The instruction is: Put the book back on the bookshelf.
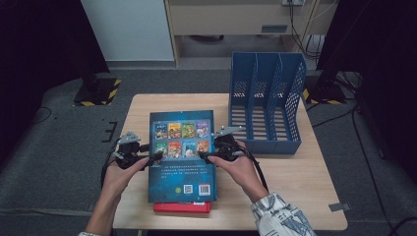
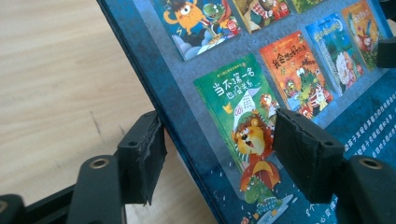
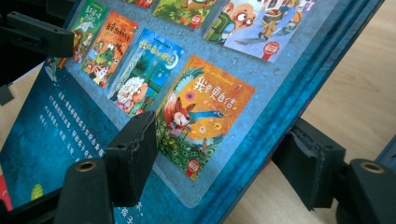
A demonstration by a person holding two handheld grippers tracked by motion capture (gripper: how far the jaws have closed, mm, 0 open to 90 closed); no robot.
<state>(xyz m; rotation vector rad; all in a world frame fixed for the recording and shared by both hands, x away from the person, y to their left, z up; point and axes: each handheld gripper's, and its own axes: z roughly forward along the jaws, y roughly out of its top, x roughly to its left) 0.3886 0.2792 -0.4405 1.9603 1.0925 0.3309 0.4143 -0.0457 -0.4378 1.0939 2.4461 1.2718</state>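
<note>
A large blue book (image 1: pixel 182 157) with small cover pictures on its back lies lengthwise at the table's middle, over a red book (image 1: pixel 182 207) whose near edge sticks out beneath it. My left gripper (image 1: pixel 156 157) clamps the blue book's left edge. In the left gripper view the jaws (image 2: pixel 219 156) straddle the blue book (image 2: pixel 280 70), one pad under the edge and one on the cover. My right gripper (image 1: pixel 204 156) holds the right edge. The right gripper view shows its jaws (image 3: pixel 215 158) above and below the blue book (image 3: pixel 163 93), whose edge stands clear of the table.
A blue three-slot file holder (image 1: pixel 265 108) stands on the wooden table (image 1: pixel 295 182) at the back right, close to the book's far right corner. Bare wood lies to the left and right of the books. Grey floor surrounds the table.
</note>
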